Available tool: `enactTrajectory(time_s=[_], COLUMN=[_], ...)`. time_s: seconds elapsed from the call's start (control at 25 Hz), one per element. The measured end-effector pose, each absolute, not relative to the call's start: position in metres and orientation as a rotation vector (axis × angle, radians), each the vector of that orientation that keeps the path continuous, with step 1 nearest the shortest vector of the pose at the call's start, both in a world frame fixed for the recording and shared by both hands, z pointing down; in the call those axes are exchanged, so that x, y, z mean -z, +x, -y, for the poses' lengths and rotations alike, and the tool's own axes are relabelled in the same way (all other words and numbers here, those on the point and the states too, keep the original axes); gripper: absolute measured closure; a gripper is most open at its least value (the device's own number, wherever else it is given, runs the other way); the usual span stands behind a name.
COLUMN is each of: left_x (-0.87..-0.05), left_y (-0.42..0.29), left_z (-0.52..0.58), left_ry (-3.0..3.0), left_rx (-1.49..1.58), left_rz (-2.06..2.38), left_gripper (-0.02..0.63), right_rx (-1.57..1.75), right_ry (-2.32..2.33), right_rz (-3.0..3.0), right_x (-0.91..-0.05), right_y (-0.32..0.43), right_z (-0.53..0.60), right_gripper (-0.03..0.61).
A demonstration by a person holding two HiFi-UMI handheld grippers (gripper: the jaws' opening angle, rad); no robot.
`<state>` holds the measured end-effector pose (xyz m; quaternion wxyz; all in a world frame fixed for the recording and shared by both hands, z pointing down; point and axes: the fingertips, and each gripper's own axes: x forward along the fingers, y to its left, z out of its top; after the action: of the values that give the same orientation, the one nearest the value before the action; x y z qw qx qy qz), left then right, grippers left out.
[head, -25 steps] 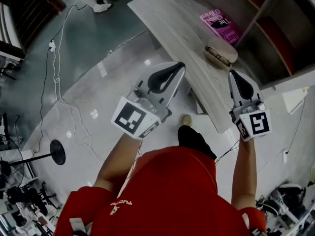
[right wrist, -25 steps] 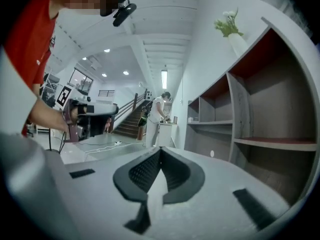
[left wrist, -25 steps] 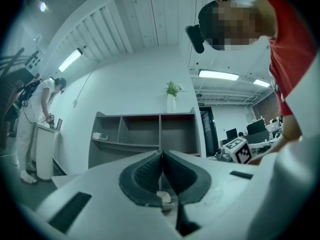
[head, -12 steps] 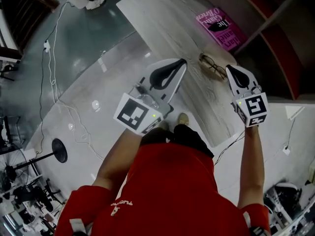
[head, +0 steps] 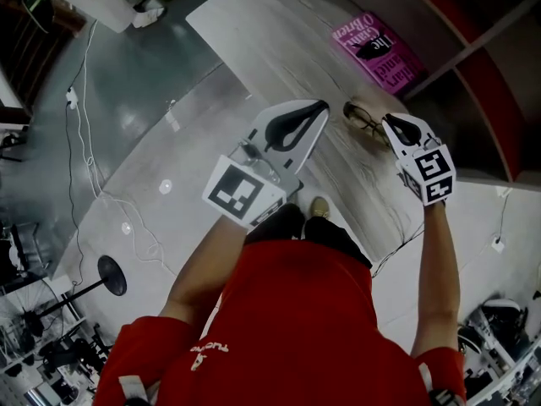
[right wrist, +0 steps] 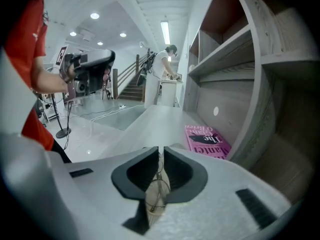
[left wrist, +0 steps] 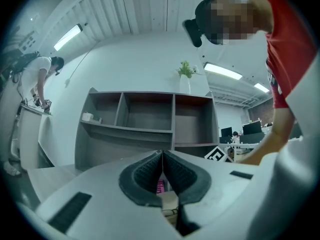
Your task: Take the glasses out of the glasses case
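Glasses (head: 365, 118) lay in the case (right wrist: 154, 209) on the table (head: 279, 32), just ahead of my right gripper (head: 389, 122). Its jaws had just been opening and clamped nothing. My left gripper (head: 319, 106) was closed and empty. I judged wider jaws necessary before straddling the frame.

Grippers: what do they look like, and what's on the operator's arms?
The left gripper and right gripper are white plastic shells tapering to a point, each with black ribbed pads lining a teardrop-shaped hollow. Each carries a white cube with black square markers at the hand end. No cables visible on them. The person wears a red short-sleeved shirt with white print; forearms bare.
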<state>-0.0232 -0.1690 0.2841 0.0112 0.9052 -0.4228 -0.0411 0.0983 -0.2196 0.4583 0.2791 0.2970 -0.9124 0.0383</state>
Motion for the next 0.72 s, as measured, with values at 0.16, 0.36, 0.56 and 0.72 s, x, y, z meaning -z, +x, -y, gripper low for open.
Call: enactTrajectory(time_s=[0.16, 0.36, 0.56, 0.72], left_x=[-0.29, -0.299, -0.322, -0.327], left_y=[-0.023, -0.024, -0.023, -0.023], left_z=[0.181, 0.193, 0.198, 0.202], left_ry=[2.833, 2.836, 2.813, 2.812], left_rx=[0.12, 0.108, 0.026, 0.01], left_rz=[1.264, 1.218, 1.153, 1.14], left_gripper=[0.601, 0.601, 0.601, 0.601], right_rx=[-0.156, -0.235, -0.293, -0.336], right_ry=[0.738, 0.628, 0.544, 0.492], right_rz=[2.393, 2.324, 2.261, 2.233], right_x=[-0.479, -0.509, -0.532, -0.541], right_y=[0.096, 0.092, 0.089, 0.087], right_z=[0.221, 0.221, 0.222, 0.222], right_gripper=[0.514, 0.48, 0.442, 0.421])
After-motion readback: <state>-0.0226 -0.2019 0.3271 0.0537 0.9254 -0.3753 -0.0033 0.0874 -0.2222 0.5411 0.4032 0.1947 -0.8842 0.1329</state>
